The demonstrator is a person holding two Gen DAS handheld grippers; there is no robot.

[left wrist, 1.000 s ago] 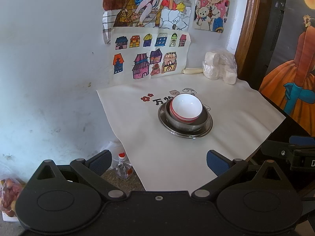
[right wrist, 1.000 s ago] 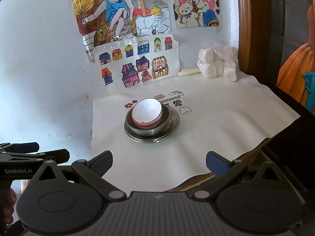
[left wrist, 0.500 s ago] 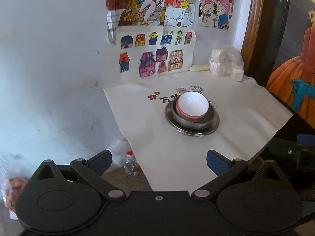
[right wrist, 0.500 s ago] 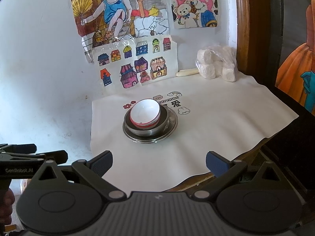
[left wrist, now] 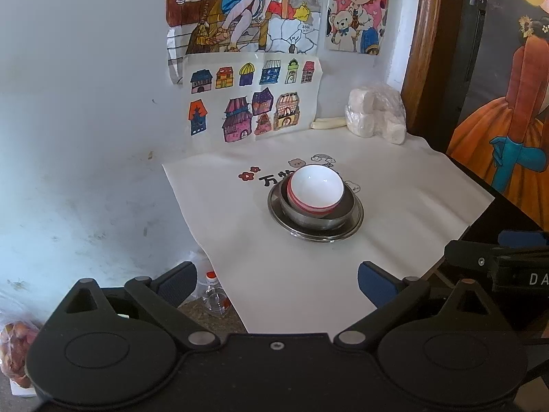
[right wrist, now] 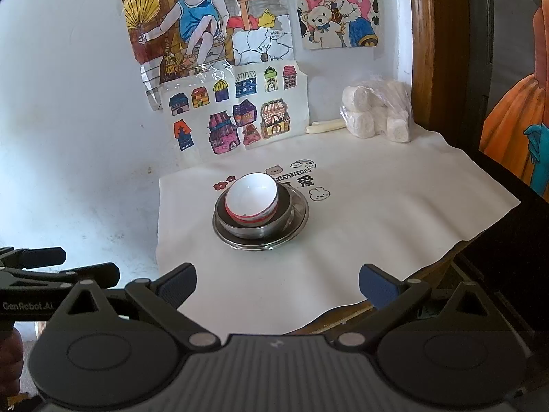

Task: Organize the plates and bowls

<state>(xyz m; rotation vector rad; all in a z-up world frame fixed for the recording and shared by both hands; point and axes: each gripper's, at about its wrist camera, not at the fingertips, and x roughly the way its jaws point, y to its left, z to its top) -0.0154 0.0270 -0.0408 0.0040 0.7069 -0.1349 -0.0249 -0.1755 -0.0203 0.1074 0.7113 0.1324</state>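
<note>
- Three dishes form one nested stack near the middle of the surface [left wrist: 429, 206]: a white bowl [left wrist: 315, 189] with a red band below its rim sits inside a steel bowl [left wrist: 317, 218], and the steel bowl sits on a steel plate [left wrist: 355, 221].
- In the right wrist view the white bowl [right wrist: 250, 201] sits tilted, its opening turned toward the camera; the steel bowl [right wrist: 254, 228] and steel plate [right wrist: 300, 213] lie flat beneath it.
- The stack rests on a white cloth [left wrist: 274, 267] with printed characters and small cartoon figures. The cloth covers the surface and overhangs its near edge.
- Left tool [left wrist: 277, 283]: jaws spread wide, nothing between the blue pads. It is held short of the near cloth edge, well apart from the stack.
- Right tool [right wrist: 278, 283]: jaws spread wide, nothing gripped. It is over the near cloth edge, well apart from the stack.
- In the right wrist view the left tool [right wrist: 51, 274] appears at the lower left, off the side of the surface.
- A clear bag of white rolls [left wrist: 375, 115] stands at the far right corner of the surface, against the wall.
- Coloured drawings [left wrist: 254, 99] are fixed to the wall behind the surface.
- A small clear bottle [left wrist: 214, 297] with a red cap stands on the floor below the left edge of the cloth.
</note>
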